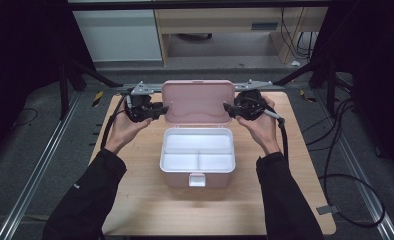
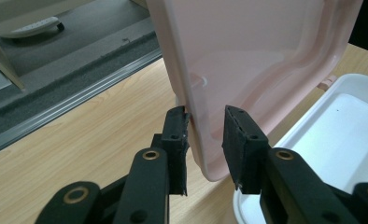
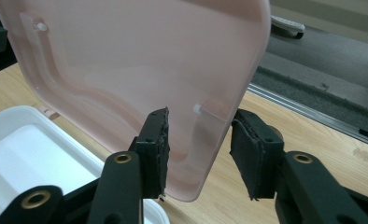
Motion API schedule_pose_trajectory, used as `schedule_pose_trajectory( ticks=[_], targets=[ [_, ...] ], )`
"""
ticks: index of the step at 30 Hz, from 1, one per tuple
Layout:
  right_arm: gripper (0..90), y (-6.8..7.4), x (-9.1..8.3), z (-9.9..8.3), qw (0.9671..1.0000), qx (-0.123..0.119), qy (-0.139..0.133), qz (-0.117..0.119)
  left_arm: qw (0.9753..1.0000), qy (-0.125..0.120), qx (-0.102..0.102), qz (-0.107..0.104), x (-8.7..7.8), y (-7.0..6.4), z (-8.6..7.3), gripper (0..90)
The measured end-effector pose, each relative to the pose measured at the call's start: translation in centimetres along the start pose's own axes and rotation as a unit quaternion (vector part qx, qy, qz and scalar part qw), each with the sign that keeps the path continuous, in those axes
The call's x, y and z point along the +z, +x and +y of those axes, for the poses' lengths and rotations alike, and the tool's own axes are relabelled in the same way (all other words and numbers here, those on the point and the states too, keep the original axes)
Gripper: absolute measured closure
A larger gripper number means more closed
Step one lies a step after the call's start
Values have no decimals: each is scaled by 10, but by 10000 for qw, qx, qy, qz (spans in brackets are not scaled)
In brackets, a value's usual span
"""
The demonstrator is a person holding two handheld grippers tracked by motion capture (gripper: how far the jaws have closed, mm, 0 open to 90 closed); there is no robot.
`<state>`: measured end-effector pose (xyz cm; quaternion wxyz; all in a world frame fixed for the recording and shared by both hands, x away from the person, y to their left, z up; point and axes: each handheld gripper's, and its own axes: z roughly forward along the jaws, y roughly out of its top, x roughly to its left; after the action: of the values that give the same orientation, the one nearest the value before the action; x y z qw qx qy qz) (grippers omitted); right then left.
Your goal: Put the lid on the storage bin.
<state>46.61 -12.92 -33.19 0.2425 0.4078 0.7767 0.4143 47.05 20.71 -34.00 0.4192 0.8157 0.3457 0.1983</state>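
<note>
**Lid raised; jaws at both side edges**

The pink plastic storage box (image 1: 197, 162) sits at the middle of the wooden table (image 1: 135, 200), near its far edge. Its pink hinged lid (image 1: 198, 101) stands upright, exposing the white divided inner tray (image 1: 197, 152). I hold the left gripper (image 1: 161, 109) at the lid's left edge and the right gripper (image 1: 228, 108) at its right edge. Both sets of jaws are spread, straddling the lid rim without clamping. I judge the opening done; whichever move follows, closing or letting go, remains.
</note>
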Motion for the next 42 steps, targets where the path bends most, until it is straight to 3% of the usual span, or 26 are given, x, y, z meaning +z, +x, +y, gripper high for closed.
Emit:
schedule_pose_trajectory(
  ticks=[17,23,26,29,35,42],
  targets=[
    [632,19,-36,-17,9995,-266,84,113,9983,180,538,-114,-33,-28,-13,701],
    [687,26,-52,-30,9986,-349,-8,404,9974,213,615,-309,-41,-38,-27,706],
    [696,32,-56,-35,9974,-661,38,278,9977,213,585,-279,-44,-42,-33,736],
    [672,36,-59,-41,9963,-801,128,286,9975,235,597,-288,-45,-46,-38,737],
    [649,37,-66,-60,9954,-742,196,565,9979,239,546,-263,-50,-51,-51,710],
    [620,34,-71,-80,9960,-633,275,571,9975,328,595,-216,-59,-53,-65,668]
  ],
)
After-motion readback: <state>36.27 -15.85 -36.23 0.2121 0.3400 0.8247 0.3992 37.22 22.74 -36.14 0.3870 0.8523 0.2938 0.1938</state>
